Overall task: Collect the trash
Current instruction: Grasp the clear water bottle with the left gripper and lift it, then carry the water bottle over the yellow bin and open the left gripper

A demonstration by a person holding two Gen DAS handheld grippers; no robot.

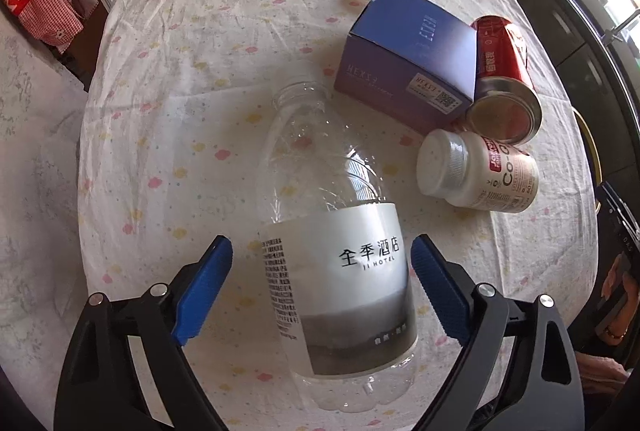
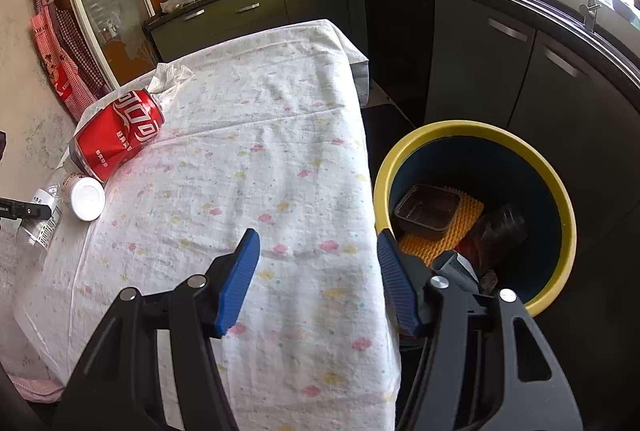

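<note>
Left gripper (image 1: 322, 251) jaws straddle the bottle (image 1: 336, 259), seemingly untouched.

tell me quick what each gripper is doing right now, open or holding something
Left gripper: open, fingers either side of the clear plastic bottle, not clamped on it.
Right gripper: open and empty, above the table edge.

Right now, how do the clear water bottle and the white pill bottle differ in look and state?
The clear water bottle is see-through, looks empty and has no cap; the white pill bottle is opaque with a white cap on. The water bottle is the longer one and lies between the open left gripper's fingers; the pill bottle lies apart, beside the red can. Both lie on their sides.
</note>
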